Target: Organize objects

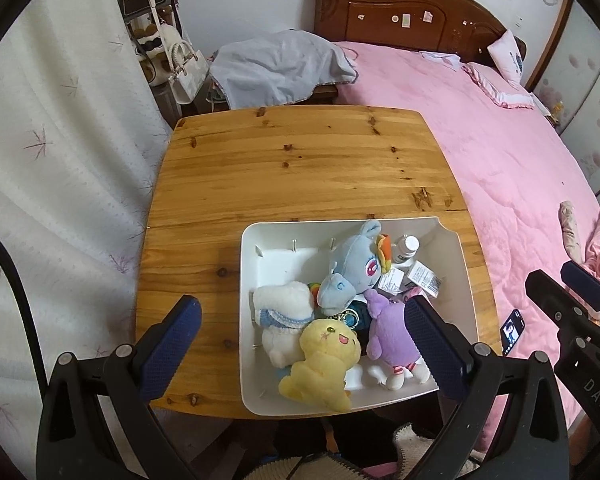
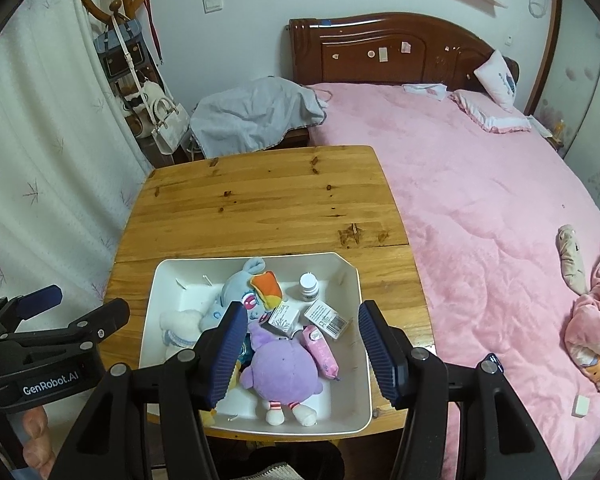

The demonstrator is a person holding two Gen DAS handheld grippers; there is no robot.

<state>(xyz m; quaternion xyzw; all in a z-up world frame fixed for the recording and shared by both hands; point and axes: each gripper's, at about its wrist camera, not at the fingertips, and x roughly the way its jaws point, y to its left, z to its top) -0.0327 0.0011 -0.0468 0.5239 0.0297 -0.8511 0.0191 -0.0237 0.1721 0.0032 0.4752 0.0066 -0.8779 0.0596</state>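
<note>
The white bin [image 2: 362, 300] sits on the wooden table [image 2: 260, 208]. The right gripper [image 2: 300, 344] hangs nearest, right over the purple plush [image 2: 278, 364]. Both it and the left gripper [image 1: 300, 344] are spread apart, holding nothing.

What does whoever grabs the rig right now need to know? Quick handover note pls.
Left gripper: open, empty, hovering over the near end of the white bin.
Right gripper: open, empty, above the purple plush.
In the bin: blue pony plush, white plush, yellow plush, purple plush, white bottle, two small boxes, pink packet.
Wooden table: nothing else shows on it besides the bin.
Done: everything visible is in the bin.
Left: likely nothing to collect; maybe tidy the pile.
</note>
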